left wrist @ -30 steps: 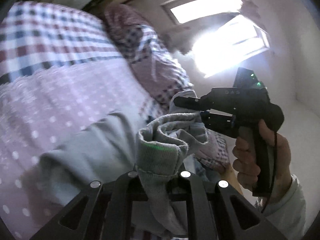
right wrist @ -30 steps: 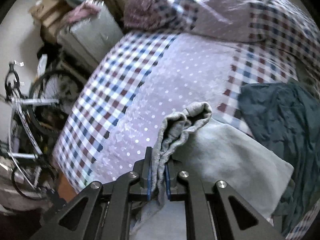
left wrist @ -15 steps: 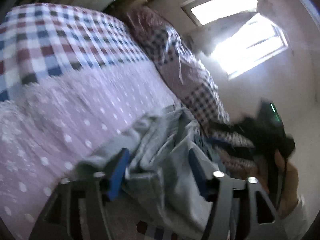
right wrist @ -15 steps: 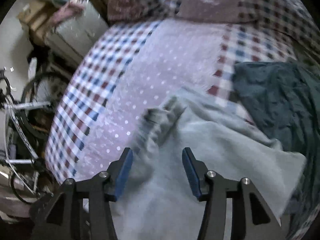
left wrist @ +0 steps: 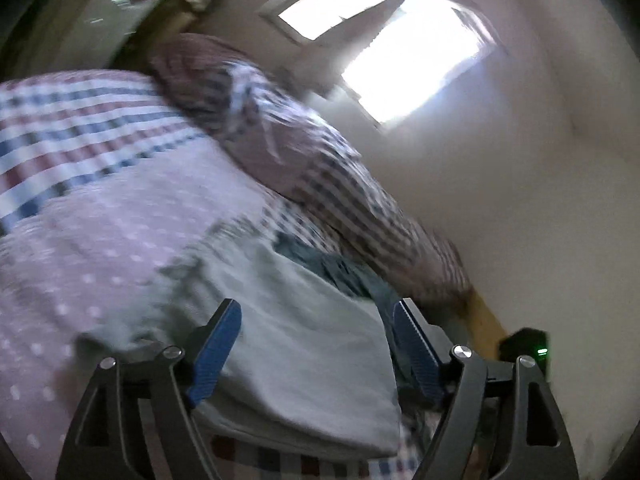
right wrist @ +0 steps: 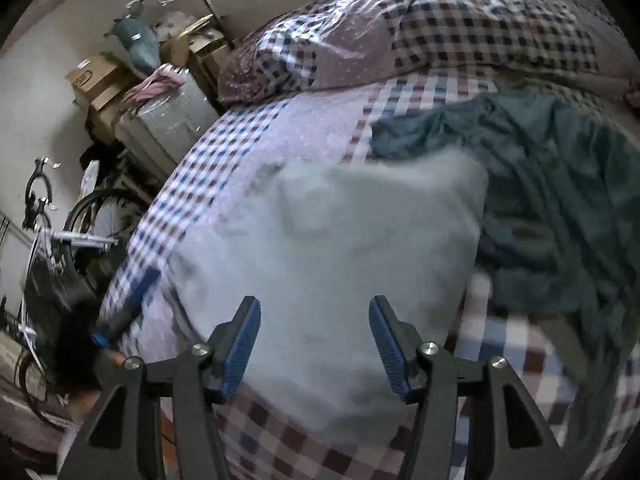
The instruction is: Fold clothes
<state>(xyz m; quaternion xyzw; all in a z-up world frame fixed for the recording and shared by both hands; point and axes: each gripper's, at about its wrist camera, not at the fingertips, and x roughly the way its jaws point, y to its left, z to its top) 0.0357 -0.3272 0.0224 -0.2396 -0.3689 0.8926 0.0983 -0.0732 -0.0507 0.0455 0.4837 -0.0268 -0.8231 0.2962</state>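
Here the light grey garment [right wrist: 360, 248] lies flat as a rough rectangle on the checked bedspread [right wrist: 224, 148], its right edge over a crumpled dark teal garment [right wrist: 560, 184]. Both the left gripper [left wrist: 316, 354] and the right gripper [right wrist: 314, 344] hover above its near edge with jaws spread wide, holding nothing. Whether another fold is due cannot be told from this. Any further grip would do best taking both near corners evenly, lifting only the grey layers and keeping clear of the teal cloth. No brand, label or writing is readable; blur hides fine detail.
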